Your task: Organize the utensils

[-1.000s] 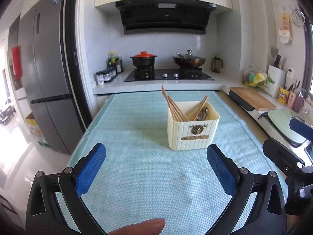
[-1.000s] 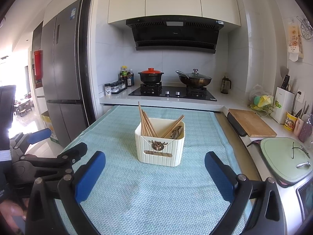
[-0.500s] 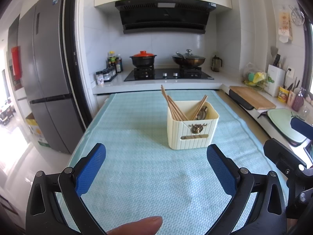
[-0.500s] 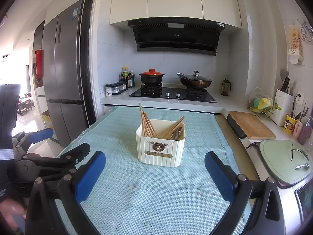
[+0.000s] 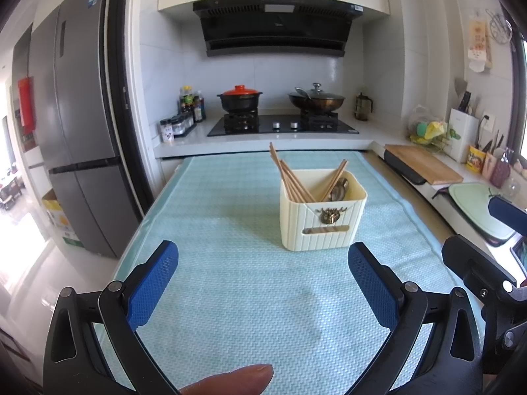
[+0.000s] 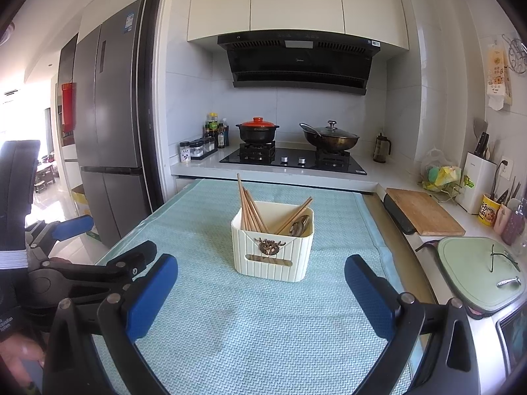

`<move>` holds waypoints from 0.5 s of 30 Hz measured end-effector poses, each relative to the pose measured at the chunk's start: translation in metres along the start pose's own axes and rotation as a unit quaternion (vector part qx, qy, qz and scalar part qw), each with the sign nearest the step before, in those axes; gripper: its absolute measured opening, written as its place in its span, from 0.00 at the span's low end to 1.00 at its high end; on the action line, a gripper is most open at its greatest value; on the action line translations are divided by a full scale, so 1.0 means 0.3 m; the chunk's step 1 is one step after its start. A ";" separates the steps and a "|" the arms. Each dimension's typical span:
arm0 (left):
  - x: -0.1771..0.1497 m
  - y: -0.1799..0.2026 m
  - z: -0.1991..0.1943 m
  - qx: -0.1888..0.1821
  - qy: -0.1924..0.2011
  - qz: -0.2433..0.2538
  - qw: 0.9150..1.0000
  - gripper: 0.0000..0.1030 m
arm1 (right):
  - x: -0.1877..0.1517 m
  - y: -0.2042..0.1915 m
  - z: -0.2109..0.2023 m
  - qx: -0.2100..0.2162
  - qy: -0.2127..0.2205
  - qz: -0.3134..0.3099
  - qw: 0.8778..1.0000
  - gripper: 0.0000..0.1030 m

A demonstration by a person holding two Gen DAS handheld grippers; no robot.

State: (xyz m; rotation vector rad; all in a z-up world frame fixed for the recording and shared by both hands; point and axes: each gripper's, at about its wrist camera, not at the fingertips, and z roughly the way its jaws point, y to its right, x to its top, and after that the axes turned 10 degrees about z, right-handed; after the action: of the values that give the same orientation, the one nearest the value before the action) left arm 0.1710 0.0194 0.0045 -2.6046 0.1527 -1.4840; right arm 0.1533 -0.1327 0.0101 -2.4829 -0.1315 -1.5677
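A cream ribbed utensil holder (image 5: 321, 217) (image 6: 272, 250) stands on the light blue mat (image 5: 230, 263) (image 6: 263, 329). Several wooden chopsticks (image 5: 290, 181) (image 6: 250, 207) lean in its left side, more chopsticks and a metal spoon (image 5: 341, 188) (image 6: 299, 225) in its right side. My left gripper (image 5: 263, 279) is open and empty, well short of the holder. My right gripper (image 6: 262, 288) is open and empty, also short of it. The right gripper shows at the right edge of the left wrist view (image 5: 487, 263); the left gripper shows at the left of the right wrist view (image 6: 75, 260).
A stove (image 6: 293, 159) with a red-lidded pot (image 6: 257, 130) and a wok (image 6: 331, 138) stands behind the mat. A wooden cutting board (image 6: 423, 212) and a green board (image 6: 477, 271) lie on the right counter. A fridge (image 5: 82, 131) stands left.
Both grippers have stayed open and nearly still. The right wrist view has risen and drawn back very slightly. The holder has not moved.
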 end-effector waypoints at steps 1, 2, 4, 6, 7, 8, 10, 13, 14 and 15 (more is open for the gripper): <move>0.000 0.001 0.000 0.000 0.000 0.000 1.000 1.00 | 0.000 0.000 -0.001 0.000 0.000 0.000 1.000 1.00; 0.000 0.002 0.001 0.001 0.000 0.000 1.000 1.00 | 0.000 -0.001 -0.001 0.000 0.001 0.000 1.000 1.00; 0.000 0.001 0.000 0.000 0.000 -0.001 1.000 1.00 | 0.000 -0.002 -0.002 0.001 0.001 -0.002 1.000 1.00; 0.001 0.001 0.000 0.000 0.000 -0.001 1.000 1.00 | -0.001 -0.005 -0.005 0.002 0.002 -0.003 1.000 1.00; 0.001 0.002 0.000 0.000 0.000 -0.001 1.000 1.00 | -0.002 -0.006 -0.005 0.002 0.002 -0.004 1.000 1.00; 0.000 0.002 -0.001 0.000 0.000 0.000 1.000 1.00 | -0.002 -0.006 -0.006 0.002 0.002 -0.004 1.000 1.00; 0.001 0.002 0.000 0.000 0.000 0.000 1.000 1.00 | -0.002 -0.007 -0.005 0.002 0.002 -0.004 1.000 1.00; 0.001 0.005 -0.003 0.001 0.001 0.001 1.000 1.00 | -0.002 -0.006 -0.006 0.002 0.001 -0.004 1.000 1.00; 0.002 0.008 -0.004 0.000 0.001 0.001 1.000 1.00 | -0.001 -0.006 -0.006 0.002 0.001 -0.004 1.000 1.00; 0.002 0.008 -0.004 0.000 0.001 0.001 1.000 1.00 | -0.001 -0.006 -0.005 0.002 0.002 -0.004 1.000 1.00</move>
State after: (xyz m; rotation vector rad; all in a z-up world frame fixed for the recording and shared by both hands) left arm 0.1703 0.0169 0.0053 -2.6025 0.1558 -1.4848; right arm 0.1515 -0.1313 0.0107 -2.4805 -0.1442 -1.5736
